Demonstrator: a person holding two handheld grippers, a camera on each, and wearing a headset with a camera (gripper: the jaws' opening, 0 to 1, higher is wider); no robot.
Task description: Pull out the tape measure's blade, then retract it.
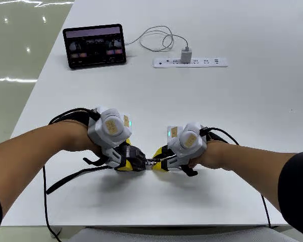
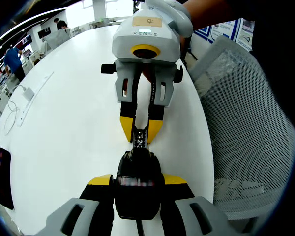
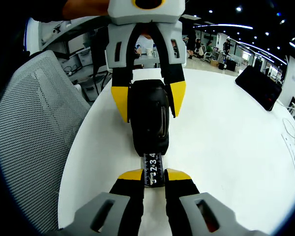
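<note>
The black tape measure case (image 1: 135, 159) rests on the white table (image 1: 207, 96) between my two grippers. My left gripper (image 2: 137, 180) is shut on the tape measure case (image 2: 138, 184), its yellow-tipped fingers (image 2: 101, 180) pressed against the sides. A short length of black blade (image 3: 153, 169) with white numbers sticks out of the case (image 3: 148, 117). My right gripper (image 3: 154, 175) is shut on the blade's end. In the head view the left gripper (image 1: 125, 160) and right gripper (image 1: 156, 160) face each other, a few centimetres apart, with the blade (image 1: 150, 162) between them.
A tablet (image 1: 94, 45) stands at the back left of the table. A white power strip (image 1: 190, 62) with a plugged-in charger and cable lies behind the grippers. A grey mesh chair (image 2: 246, 123) sits by the near table edge. Black cables trail from both grippers.
</note>
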